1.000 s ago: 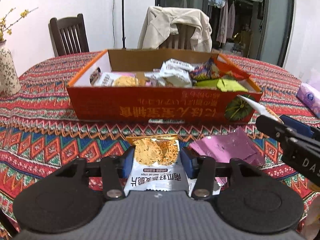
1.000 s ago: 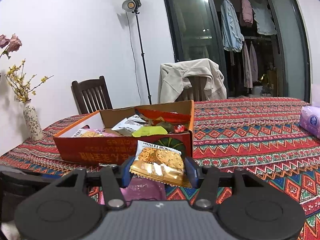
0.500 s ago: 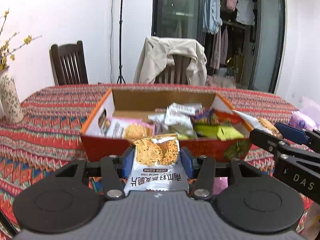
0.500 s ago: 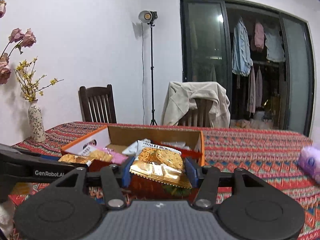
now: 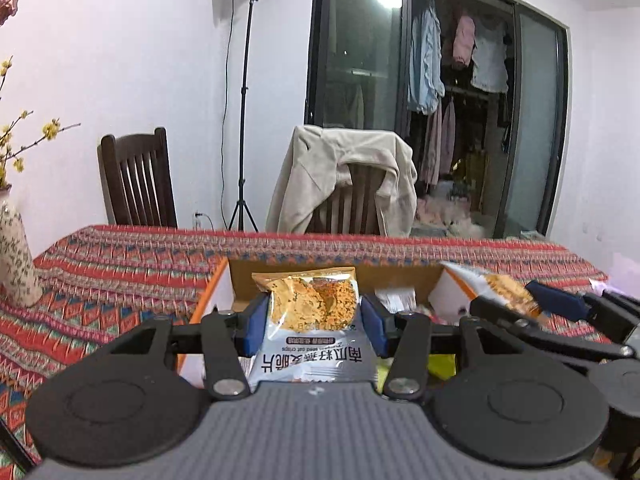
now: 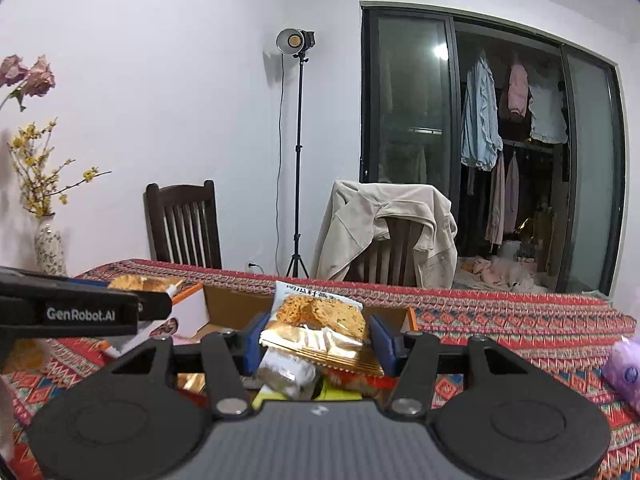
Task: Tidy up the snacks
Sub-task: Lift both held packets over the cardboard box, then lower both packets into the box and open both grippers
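My left gripper [image 5: 314, 326] is shut on a white and gold oat crisp packet [image 5: 314, 320], held above the near side of the orange cardboard snack box [image 5: 224, 292]. My right gripper [image 6: 316, 344] is shut on a second oat crisp packet [image 6: 320, 330], tilted, over the same box [image 6: 224, 304]. In the left wrist view the right gripper [image 5: 516, 304] enters from the right with its packet [image 5: 500, 286]. In the right wrist view the left gripper [image 6: 132, 296] reaches in from the left. Snacks inside the box are mostly hidden behind the grippers.
A patterned red tablecloth [image 5: 120, 260] covers the table. A flower vase [image 5: 16, 264] stands at the left, a purple tissue pack [image 6: 624, 368] at the right. Two chairs [image 5: 136, 184] stand behind the table, one draped with a beige jacket [image 5: 340, 176]. A light stand [image 5: 242, 120] rises behind.
Both grippers have risen with their packets and tipped upward, so the box has dropped low in both views. They moved from in front of the box to over it.
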Available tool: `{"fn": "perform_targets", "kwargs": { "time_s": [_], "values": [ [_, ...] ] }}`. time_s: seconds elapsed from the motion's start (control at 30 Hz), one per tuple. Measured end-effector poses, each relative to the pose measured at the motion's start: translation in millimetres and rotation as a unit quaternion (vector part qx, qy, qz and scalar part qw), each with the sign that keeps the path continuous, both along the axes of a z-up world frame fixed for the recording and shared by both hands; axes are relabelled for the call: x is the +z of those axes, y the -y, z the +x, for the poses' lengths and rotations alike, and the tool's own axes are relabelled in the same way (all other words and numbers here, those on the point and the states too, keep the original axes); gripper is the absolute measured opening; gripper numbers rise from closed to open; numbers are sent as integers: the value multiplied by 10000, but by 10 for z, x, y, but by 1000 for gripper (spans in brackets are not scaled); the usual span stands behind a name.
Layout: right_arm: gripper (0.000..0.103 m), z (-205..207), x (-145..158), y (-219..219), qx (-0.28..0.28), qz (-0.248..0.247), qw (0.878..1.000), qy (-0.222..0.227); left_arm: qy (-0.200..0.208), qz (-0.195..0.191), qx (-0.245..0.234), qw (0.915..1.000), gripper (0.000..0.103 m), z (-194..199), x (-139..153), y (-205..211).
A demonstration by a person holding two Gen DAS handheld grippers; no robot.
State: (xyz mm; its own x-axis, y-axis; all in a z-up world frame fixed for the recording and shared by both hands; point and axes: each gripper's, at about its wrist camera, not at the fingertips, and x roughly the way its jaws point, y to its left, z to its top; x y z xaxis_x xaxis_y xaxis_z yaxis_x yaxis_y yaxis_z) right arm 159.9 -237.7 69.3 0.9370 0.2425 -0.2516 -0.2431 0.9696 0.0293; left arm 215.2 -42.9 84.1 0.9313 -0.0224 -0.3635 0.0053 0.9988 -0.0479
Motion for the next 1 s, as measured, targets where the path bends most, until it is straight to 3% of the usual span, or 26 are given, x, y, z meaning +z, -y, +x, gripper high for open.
{"fn": "perform_targets", "kwargs": {
  "time_s": [0.27,0.57,0.6,0.63,0.67,0.7,0.73,0.8,1.0],
  "values": [
    [53,400,-106,-187,9,-65,10000,-48,225,-41,142,9996,51,327,-84,-88],
    [54,542,-377,-237,74,-119,9999,-74,55,-35,202,9998,51,531,-379,-246],
    [54,558,-383,-245,69,-144,9999,-56,70,-40,197,9998,54,520,-402,-250],
    [57,554,-397,-248,63,-189,9998,-55,87,-43,198,9998,64,514,-419,-255],
    [72,551,-405,-252,23,-237,9997,-62,101,-49,197,9997,73,509,-430,-262],
    [92,545,-404,-234,-16,-236,9997,-40,141,-45,230,9996,88,498,-437,-263],
    [100,537,-399,-223,-43,-210,9998,4,211,-48,265,9994,97,486,-444,-269],
    [103,510,-395,-191,-36,-120,9999,29,343,-121,295,9989,103,439,-440,-281],
    [103,546,-451,-138,-86,36,9996,-262,279,-242,383,9986,103,447,-451,-317]
  ]
}}
